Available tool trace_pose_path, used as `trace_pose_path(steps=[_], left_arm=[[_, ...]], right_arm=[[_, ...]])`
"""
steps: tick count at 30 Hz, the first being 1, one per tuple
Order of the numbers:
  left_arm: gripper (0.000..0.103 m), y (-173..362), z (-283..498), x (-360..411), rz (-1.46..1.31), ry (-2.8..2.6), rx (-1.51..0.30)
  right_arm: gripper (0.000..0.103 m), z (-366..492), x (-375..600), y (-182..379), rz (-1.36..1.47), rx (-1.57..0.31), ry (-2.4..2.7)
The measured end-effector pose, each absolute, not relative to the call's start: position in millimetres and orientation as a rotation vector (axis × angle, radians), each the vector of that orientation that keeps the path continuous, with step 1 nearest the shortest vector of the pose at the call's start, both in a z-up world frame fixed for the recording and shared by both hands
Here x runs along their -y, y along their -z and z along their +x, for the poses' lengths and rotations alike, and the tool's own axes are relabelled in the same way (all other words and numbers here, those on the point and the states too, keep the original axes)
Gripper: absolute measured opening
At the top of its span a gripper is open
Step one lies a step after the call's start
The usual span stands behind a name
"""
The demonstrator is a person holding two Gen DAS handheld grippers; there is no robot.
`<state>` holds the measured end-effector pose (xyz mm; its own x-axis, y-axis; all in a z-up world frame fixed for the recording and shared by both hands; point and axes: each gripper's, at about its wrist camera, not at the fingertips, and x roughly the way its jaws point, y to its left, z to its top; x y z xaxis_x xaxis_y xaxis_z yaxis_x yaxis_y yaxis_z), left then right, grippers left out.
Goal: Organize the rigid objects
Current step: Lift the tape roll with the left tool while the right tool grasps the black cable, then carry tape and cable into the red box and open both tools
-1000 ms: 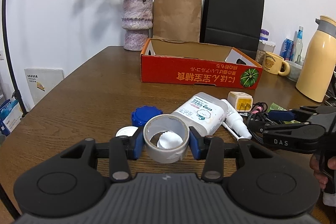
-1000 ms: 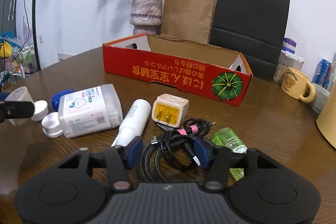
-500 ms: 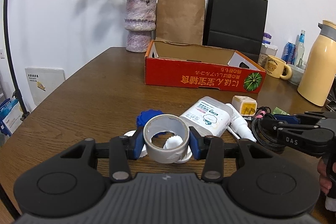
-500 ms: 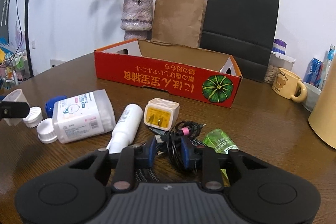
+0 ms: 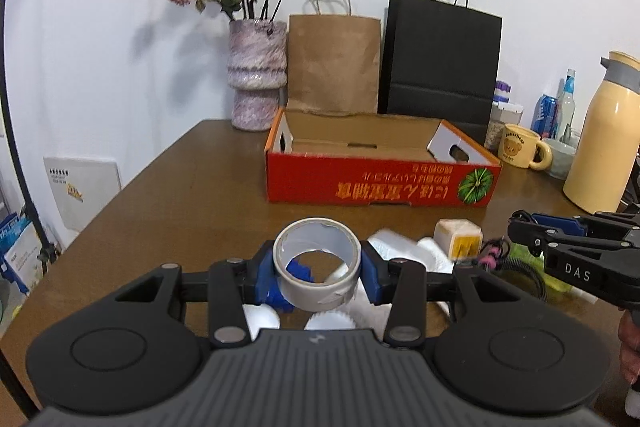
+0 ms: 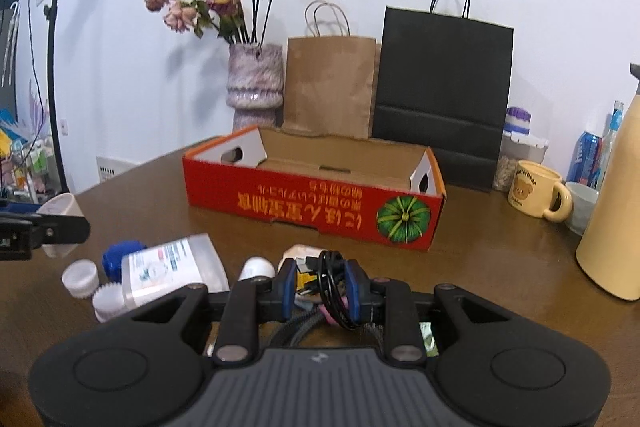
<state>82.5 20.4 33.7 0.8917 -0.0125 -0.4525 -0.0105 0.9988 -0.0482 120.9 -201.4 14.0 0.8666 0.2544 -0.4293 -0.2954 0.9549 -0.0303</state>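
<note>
My left gripper [image 5: 317, 267] is shut on a grey tape roll [image 5: 316, 290] and holds it above the table, in front of the open red cardboard box [image 5: 380, 183]. My right gripper [image 6: 320, 285] is shut on a coiled black cable [image 6: 330, 291] and holds it up off the table; it shows at the right in the left wrist view [image 5: 560, 247]. On the table lie a clear plastic bottle [image 6: 172, 267], a white tube [image 6: 259, 267], a yellow-faced charger [image 5: 458, 237], a blue cap [image 6: 116, 255] and white caps [image 6: 80, 277].
Behind the box stand a vase of dried roses [image 5: 258, 75], a brown paper bag [image 5: 332, 63] and a black paper bag [image 5: 440, 63]. At the right are a yellow mug [image 6: 534, 189], a cream thermos [image 5: 604, 139], cans and jars. A green packet [image 5: 532, 255] lies by the cable.
Both grippers have risen. The left lifted the tape roll higher above the table. The right closed on the cable bundle and lifted it.
</note>
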Motion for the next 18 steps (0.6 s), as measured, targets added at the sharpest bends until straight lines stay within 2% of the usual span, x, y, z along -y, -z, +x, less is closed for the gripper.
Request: trace_pose_path(steps=[18], left_arm=[[0.044,-91,160,4,-0.053,0.003,-0.369]], right_arm=[[0.025,168,187,-68,-0.029,-0.305,-0.255]])
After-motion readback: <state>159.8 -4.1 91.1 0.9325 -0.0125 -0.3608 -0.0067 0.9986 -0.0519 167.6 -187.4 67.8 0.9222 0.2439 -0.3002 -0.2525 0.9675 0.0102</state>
